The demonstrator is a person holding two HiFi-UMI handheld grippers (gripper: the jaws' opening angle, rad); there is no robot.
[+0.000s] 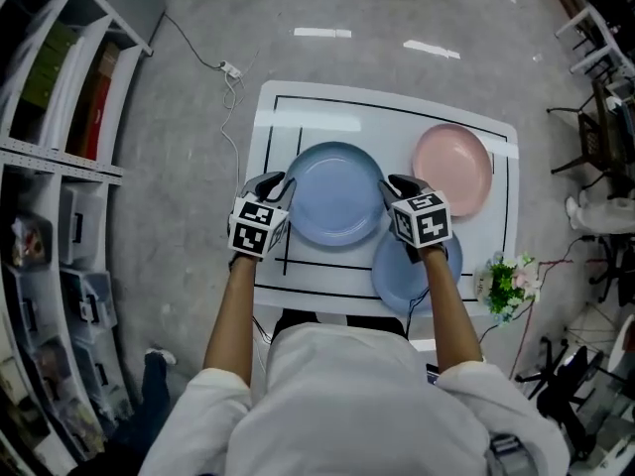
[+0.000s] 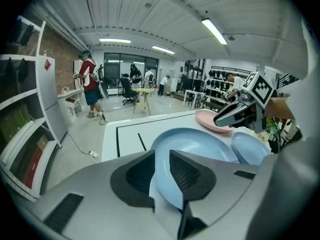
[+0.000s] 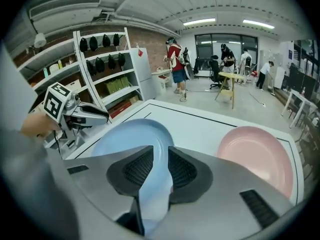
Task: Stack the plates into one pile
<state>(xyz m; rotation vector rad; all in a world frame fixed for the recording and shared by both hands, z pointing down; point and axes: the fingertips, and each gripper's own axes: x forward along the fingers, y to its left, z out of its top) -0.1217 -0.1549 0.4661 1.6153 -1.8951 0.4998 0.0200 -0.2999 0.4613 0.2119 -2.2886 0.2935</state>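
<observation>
A large light-blue plate (image 1: 335,194) lies in the middle of the white table (image 1: 298,102). My left gripper (image 1: 281,184) is at its left rim and my right gripper (image 1: 394,184) at its right rim. In the left gripper view the plate (image 2: 195,141) has its rim in the gap of my left gripper (image 2: 160,164), whose pads stand apart from it. The right gripper (image 3: 160,166) straddles the opposite rim of the plate (image 3: 125,136) the same way. A pink plate (image 1: 453,170) sits at the back right. A smaller blue plate (image 1: 390,271) lies front right, partly under my right gripper.
Shelving (image 1: 60,167) stands to the left of the table. A small potted plant (image 1: 506,284) sits at the table's front right corner. A cable with a plug (image 1: 230,69) lies on the floor behind the table. People stand far off in the room.
</observation>
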